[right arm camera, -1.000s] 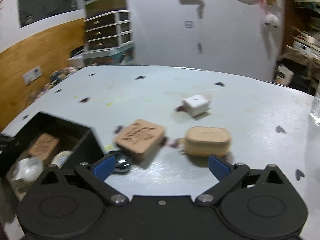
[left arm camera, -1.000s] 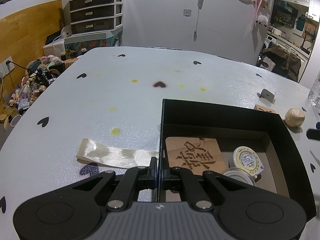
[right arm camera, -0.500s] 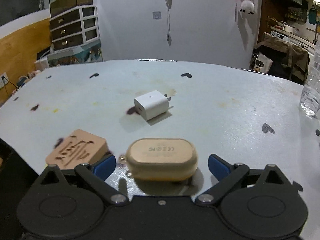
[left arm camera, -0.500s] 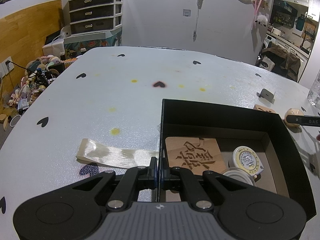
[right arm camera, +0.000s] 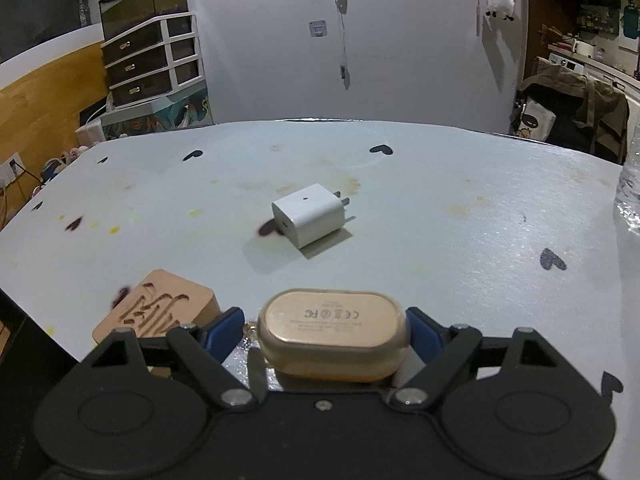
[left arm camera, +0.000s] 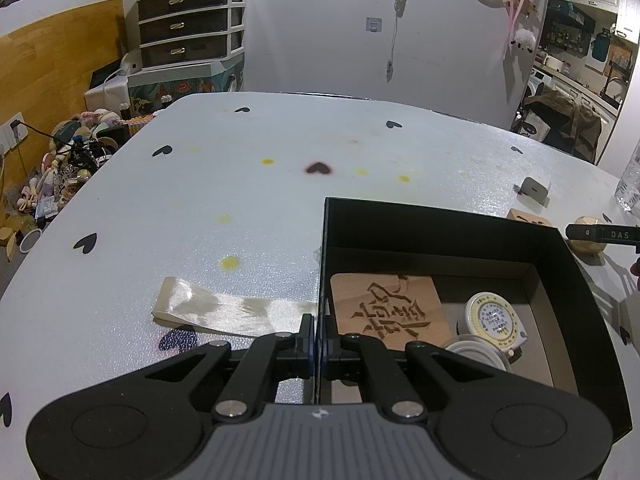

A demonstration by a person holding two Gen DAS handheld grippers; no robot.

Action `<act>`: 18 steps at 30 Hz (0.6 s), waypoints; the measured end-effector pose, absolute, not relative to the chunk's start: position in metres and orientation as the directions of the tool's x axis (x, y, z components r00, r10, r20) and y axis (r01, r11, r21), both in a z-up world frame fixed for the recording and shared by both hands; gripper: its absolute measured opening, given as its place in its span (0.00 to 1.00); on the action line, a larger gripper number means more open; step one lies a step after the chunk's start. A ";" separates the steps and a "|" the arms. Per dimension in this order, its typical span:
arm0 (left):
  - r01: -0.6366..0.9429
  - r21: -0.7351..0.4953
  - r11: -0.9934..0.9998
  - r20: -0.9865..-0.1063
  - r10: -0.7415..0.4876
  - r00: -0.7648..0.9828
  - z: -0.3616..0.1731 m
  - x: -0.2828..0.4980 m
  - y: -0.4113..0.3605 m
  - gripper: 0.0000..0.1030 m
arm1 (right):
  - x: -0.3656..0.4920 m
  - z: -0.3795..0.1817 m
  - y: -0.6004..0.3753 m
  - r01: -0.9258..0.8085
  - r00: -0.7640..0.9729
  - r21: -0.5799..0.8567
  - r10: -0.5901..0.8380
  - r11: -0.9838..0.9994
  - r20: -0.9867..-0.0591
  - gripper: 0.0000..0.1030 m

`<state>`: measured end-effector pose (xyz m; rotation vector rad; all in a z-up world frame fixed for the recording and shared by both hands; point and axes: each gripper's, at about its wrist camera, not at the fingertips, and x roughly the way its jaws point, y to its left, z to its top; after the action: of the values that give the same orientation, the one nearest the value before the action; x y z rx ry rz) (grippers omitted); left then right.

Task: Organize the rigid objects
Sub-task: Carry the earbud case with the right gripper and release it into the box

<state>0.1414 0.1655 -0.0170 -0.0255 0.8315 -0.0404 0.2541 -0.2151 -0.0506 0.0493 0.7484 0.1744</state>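
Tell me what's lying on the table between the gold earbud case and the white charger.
Nothing: in the right wrist view, only bare table separates the earbud case from the charger.

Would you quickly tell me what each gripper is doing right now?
Left gripper: shut on the black box's wall.
Right gripper: open, fingers either side of the beige case, not yet clamped.

- We see a pale worktop (left arm camera: 248,184) dotted with black hearts and yellow stains.
- A shiny ribbon strip (left arm camera: 224,311) lies flat on it.
- We see a drawer unit (left arm camera: 188,34) by the far wall, a toy heap (left arm camera: 68,152) on the floor, and a clear bottle (right arm camera: 629,196) at the worktop's right edge.
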 end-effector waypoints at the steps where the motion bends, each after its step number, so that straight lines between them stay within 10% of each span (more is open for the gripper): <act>1: 0.026 -0.038 0.999 -0.738 -0.045 0.673 -0.017 0.142 0.166 0.02 | 0.254 -0.050 -0.216 -0.137 0.720 0.108 0.174 0.985 -0.672 0.85; 18: 0.024 -0.039 0.999 -0.737 -0.045 0.674 -0.018 0.141 0.167 0.02 | 0.155 0.033 -0.139 -0.571 0.617 0.179 0.563 0.801 -0.550 0.85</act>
<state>0.1411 0.1670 -0.0179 -0.0266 0.8299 -0.0385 0.1548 -0.1390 0.0334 -0.0148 0.6283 0.6526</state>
